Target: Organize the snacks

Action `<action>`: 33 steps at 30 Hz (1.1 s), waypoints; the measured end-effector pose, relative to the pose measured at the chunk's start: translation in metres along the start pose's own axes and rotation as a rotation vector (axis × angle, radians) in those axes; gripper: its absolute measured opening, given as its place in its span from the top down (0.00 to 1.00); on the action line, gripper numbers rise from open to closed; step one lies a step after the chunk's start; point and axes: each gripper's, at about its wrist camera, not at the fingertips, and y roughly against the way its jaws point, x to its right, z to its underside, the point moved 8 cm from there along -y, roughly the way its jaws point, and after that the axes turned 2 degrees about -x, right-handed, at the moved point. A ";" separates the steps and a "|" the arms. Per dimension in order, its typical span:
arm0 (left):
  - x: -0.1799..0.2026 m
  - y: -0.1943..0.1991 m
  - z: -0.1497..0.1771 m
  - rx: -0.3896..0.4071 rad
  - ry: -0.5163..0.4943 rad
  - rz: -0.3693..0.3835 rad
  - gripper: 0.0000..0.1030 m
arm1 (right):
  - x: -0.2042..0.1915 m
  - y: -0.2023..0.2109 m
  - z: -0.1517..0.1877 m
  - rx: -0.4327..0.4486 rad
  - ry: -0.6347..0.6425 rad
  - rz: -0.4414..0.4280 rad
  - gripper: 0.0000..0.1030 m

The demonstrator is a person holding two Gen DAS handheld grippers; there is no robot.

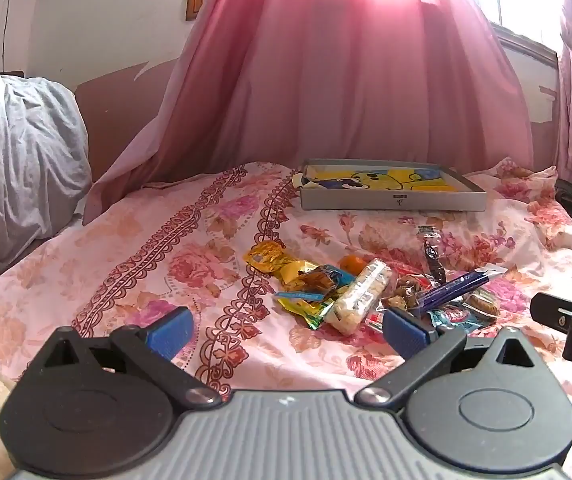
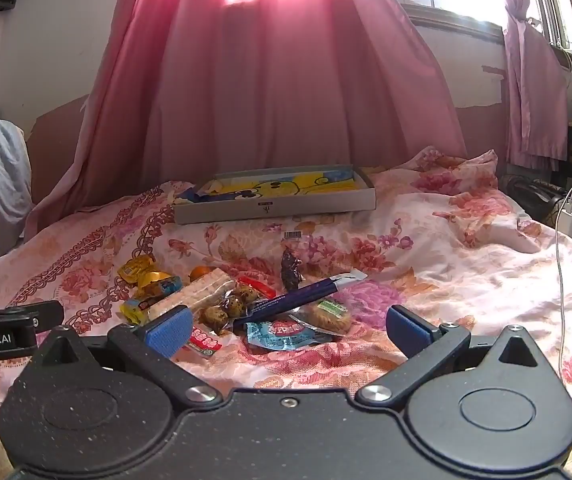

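My left claw (image 1: 287,330) hangs low over the bed (image 1: 134,248), its blue pads (image 1: 170,332) spread wide with nothing between them. My right claw (image 2: 286,328) sits just beside it at the same height, gaping just as wide and empty too; its black body shows at the right edge of the left view, and the left one's body shows at the left edge of the right view.

Far left, a grey pillow (image 1: 14,160) leans against the wall. The floral sheet (image 2: 445,264) covers the bed in front of me. On it, just past both claws, lies the snack pile (image 2: 246,300). From its left: a yellow packet (image 1: 266,258), then a gold wrapper (image 1: 305,280) with a blue-labelled packet under it, then an orange (image 1: 351,264) behind a long white bar (image 1: 359,296). Next comes a clear bag of speckled eggs (image 2: 226,308) with a red-and-white wrapper (image 2: 204,342) in front of it. A dark blue stick (image 2: 293,300) lies tilted across the middle, a light blue packet (image 2: 282,334) under its near end and a round biscuit pack (image 2: 325,314) just right of that. A dark twisted packet (image 2: 290,270) stands behind the stick.

Well beyond the pile, near the pink curtain (image 2: 270,92), rests a shallow grey box (image 2: 274,210) with a yellow cartoon sheet lining it. At far right a white cable (image 2: 559,280) trails across the sheet.
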 end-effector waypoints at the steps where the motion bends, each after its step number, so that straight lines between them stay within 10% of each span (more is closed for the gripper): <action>1: 0.000 0.000 0.000 0.001 0.000 0.001 0.00 | 0.000 0.001 0.000 -0.001 0.000 0.001 0.01; 33: -0.001 0.000 0.001 0.003 0.004 0.001 0.00 | 0.003 0.003 0.000 0.000 -0.005 -0.006 0.01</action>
